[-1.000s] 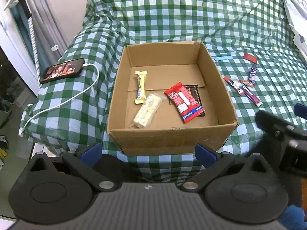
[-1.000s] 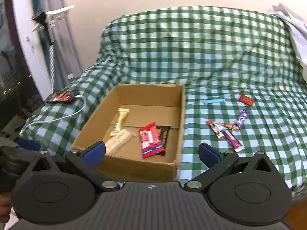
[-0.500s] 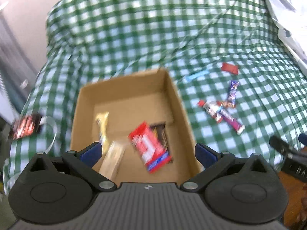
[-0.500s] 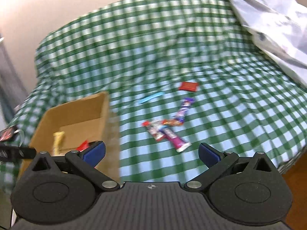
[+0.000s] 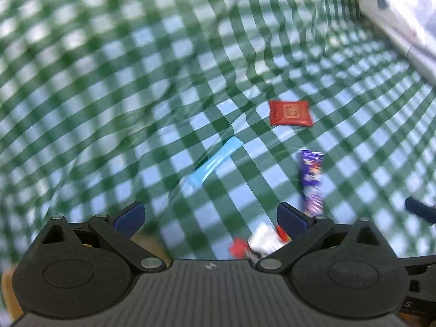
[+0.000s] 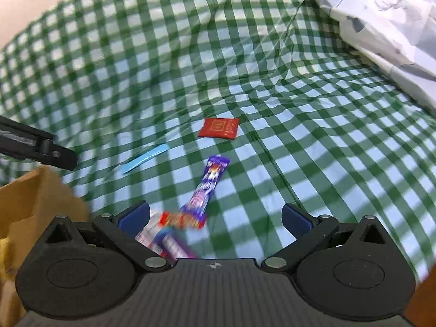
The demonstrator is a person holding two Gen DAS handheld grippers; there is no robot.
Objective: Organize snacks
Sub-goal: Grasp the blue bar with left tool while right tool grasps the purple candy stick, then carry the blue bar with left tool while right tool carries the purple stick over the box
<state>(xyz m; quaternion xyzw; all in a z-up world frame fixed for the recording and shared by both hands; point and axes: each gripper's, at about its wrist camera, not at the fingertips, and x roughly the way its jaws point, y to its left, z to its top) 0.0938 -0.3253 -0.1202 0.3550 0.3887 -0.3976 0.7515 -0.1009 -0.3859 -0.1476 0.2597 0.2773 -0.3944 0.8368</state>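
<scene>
Loose snacks lie on the green checked cloth [image 5: 136, 68]. In the left wrist view I see a light blue stick [image 5: 215, 160], a red packet [image 5: 290, 113] and a purple bar [image 5: 312, 182]. My left gripper [image 5: 209, 215] is open and empty just short of the blue stick. In the right wrist view the red packet [image 6: 218, 127], the blue stick [image 6: 145, 158] and the purple bar [image 6: 208, 188] lie ahead of my right gripper [image 6: 215, 215], which is open and empty above a small pile of wrappers [image 6: 174, 234]. The cardboard box [image 6: 35, 204] stands at the left.
A crumpled white sheet [image 6: 381, 27] lies at the far right of the bed. The left gripper's body [image 6: 35, 147] reaches in at the left of the right wrist view. The right gripper's tip [image 5: 419, 214] shows at the right of the left wrist view.
Both grippers have swung right and forward, away from the box and toward the loose snacks. The box has left the left wrist view. Both stay open.
</scene>
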